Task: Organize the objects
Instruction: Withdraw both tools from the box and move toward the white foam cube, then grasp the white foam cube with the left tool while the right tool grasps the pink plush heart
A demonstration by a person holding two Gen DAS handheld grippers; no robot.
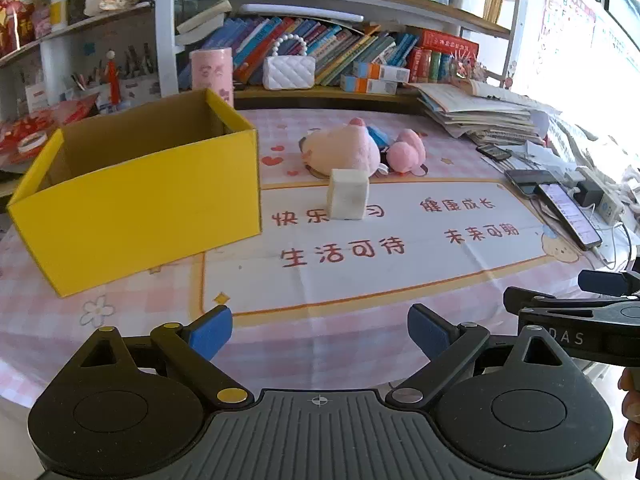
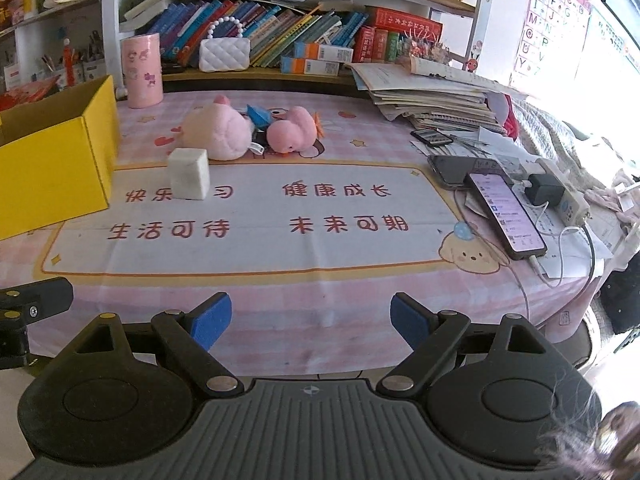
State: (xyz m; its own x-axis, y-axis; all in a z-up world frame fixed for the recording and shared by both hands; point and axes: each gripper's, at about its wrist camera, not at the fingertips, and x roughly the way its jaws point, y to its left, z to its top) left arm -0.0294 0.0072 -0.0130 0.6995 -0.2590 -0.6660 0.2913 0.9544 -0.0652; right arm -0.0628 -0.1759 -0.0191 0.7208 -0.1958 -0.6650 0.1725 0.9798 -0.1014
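Grippers hover side by side at the near table edge, left gripper (image 1: 320, 330) and right gripper (image 2: 311, 320) both spread wide, holding nothing. White cube (image 1: 347, 195) stands upright on the mat, well ahead, just right of the open yellow box (image 1: 136, 200), the plush toys (image 2: 218, 134) right behind it. It lies almost dead ahead of the left gripper, ahead-left of the right, so I'd say the left has the straighter line.

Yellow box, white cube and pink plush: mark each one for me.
yellow box (image 1: 136, 216), left wrist view, on its front wall.
white cube (image 2: 190, 180), right wrist view, on its front face.
pink plush (image 2: 218, 134), right wrist view, on its rounded body.
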